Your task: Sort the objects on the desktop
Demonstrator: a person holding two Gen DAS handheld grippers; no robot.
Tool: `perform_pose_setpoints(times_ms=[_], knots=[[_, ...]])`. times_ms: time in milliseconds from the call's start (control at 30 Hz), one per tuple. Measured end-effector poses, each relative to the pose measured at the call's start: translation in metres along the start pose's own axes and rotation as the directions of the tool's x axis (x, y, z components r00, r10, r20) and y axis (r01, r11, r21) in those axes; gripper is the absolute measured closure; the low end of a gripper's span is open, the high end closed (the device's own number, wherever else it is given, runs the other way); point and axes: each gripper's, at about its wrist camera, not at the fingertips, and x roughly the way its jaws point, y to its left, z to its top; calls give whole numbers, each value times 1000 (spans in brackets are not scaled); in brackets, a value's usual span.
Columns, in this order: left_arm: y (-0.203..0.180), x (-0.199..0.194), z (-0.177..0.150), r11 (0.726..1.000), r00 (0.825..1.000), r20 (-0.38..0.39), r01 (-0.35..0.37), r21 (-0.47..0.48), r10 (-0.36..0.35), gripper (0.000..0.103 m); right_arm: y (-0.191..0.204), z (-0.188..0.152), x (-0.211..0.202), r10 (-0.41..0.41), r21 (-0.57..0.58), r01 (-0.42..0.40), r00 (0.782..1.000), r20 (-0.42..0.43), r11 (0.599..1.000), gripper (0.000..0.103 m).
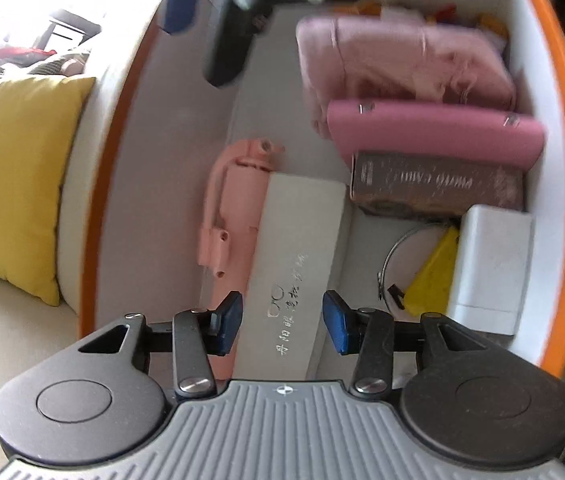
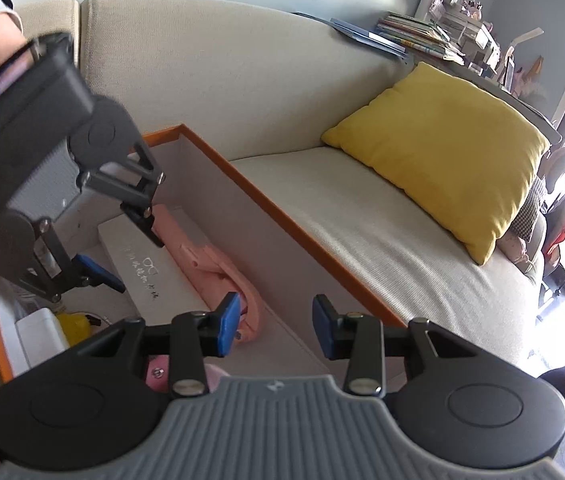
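A: Left claw (image 1: 282, 322) hangs agape over the long white case (image 1: 294, 264), pads clear of it, low in frame.

B: Right claw (image 2: 275, 326) also gapes, empty, above the orange-rimmed box (image 2: 322, 256); pink tool (image 1: 230, 216) beside the case.

Yellow cushion (image 2: 438, 152) on beige sofa (image 2: 242, 80)

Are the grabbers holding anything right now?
No. The left hand-held gripper is open over the white box without its pads touching it, and the right hand-held gripper is open with nothing between its pads.
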Motion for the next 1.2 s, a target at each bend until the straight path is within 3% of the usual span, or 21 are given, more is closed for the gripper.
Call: perform_pose_setpoints(times_ms=[100, 267, 367, 433, 500, 633, 700, 767, 900, 1000, 1133, 1200], knots=[[2, -24, -15, 999, 999, 35, -6, -49, 8, 51, 4, 5, -12, -5, -9, 5, 1000, -11, 1000, 61], [7, -62, -8, 982, 993, 89, -57, -178, 74, 51, 14, 15, -40, -25, 12, 25, 1000, -11, 1000, 61], [9, -87, -9, 948, 980, 142, -88, -306, 136, 51, 21, 22, -62, -45, 44, 45, 999, 3, 998, 61], [12, -101, -9, 907, 967, 172, -103, -409, 188, 51, 26, 25, -76, -59, 78, 57, 998, 18, 995, 61], [15, -115, -14, 849, 949, 203, -104, -517, 240, 51, 30, 26, -90, -67, 117, 62, 997, 42, 991, 61], [16, -150, -31, 700, 898, 269, -58, -712, 349, 51, 41, 22, -120, -113, 214, 88, 987, 111, 973, 60], [8, -165, -41, 619, 872, 275, -40, -784, 405, 50, 46, 17, -130, -134, 276, 95, 983, 126, 957, 59], [0, -177, -48, 545, 860, 252, -35, -838, 444, 48, 50, 11, -138, -156, 342, 102, 978, 135, 934, 56], [-13, -192, -64, 355, 869, 192, 20, -935, 456, 40, 62, -1, -146, -190, 443, 102, 969, 158, 891, 54], [-23, -181, -67, 265, 879, 171, 53, -963, 445, 38, 76, -10, -141, -225, 489, 135, 966, 129, 862, 48], [-36, -166, -66, 178, 887, 110, 31, -984, 448, 32, 89, -29, -127, -204, 551, 105, 971, 122, 828, 47], [-40, -157, -65, 147, 893, 98, 36, -988, 439, 28, 95, -37, -119, -222, 562, 122, 968, 113, 818, 47]])
